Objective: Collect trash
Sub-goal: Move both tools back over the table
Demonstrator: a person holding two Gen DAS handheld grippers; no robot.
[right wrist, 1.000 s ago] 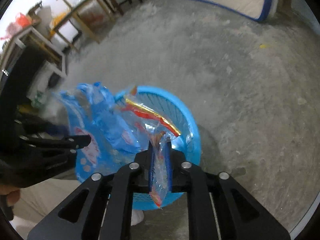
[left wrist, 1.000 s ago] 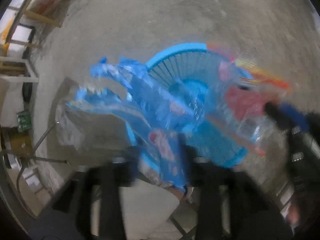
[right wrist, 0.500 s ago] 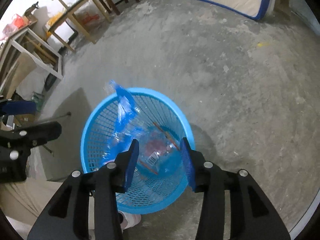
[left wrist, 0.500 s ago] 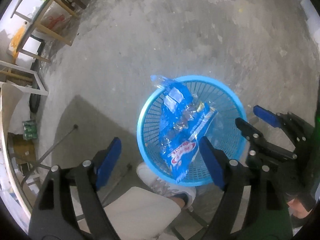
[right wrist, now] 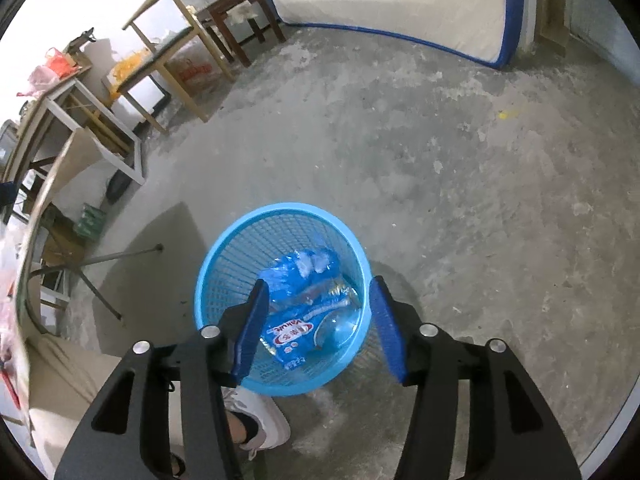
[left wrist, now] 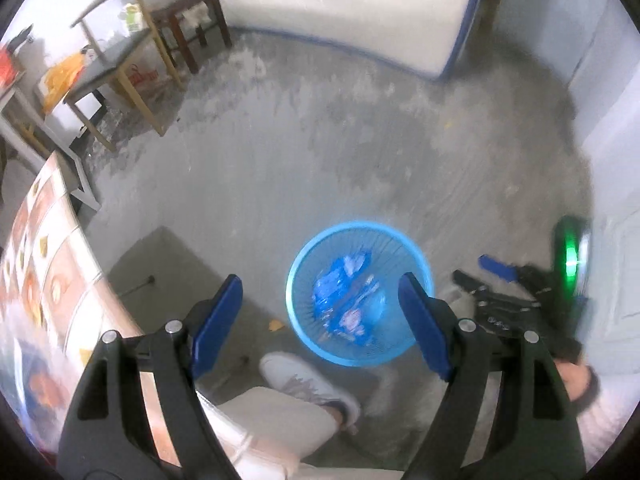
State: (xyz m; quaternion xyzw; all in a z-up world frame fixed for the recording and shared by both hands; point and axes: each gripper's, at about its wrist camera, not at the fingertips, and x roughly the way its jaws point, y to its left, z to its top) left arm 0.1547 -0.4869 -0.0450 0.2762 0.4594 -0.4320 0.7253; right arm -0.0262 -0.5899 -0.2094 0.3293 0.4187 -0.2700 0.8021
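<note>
Both grippers are over the blue mesh wastebasket (right wrist: 280,300) now, looking steeply down into it. The trash is in: a blue snack wrapper (right wrist: 296,332) lies crumpled at the bottom, with a clear plastic wrapper (right wrist: 340,328) tucked against it toward the lower right of the basket, all below the rim. From the left wrist view the same heap shows as a blue-and-pink jumble (left wrist: 344,300) low in the centre of the frame.

The right gripper (right wrist: 316,328) hangs directly above the basket, its blue pads framing the wrappers, and its jaws are opening with nothing pinched between them, the trash lying loose far below. That placement makes sense: releasing right over the mouth lets light, floppy plastic fall inside, not drift onto the concrete floor (right wrist: 460,200).

The left gripper (left wrist: 320,320) stands wide apart and empty, with the basket between its pads from well above. At the right edge of its view sits the other gripper, blurred, with a green light. A white sneaker (left wrist: 308,384) and pale trouser leg sit just below the basket, so the person is standing right against it. A small yellow scrap (left wrist: 275,325) lies on the floor just left of the basket, likely next.
</note>
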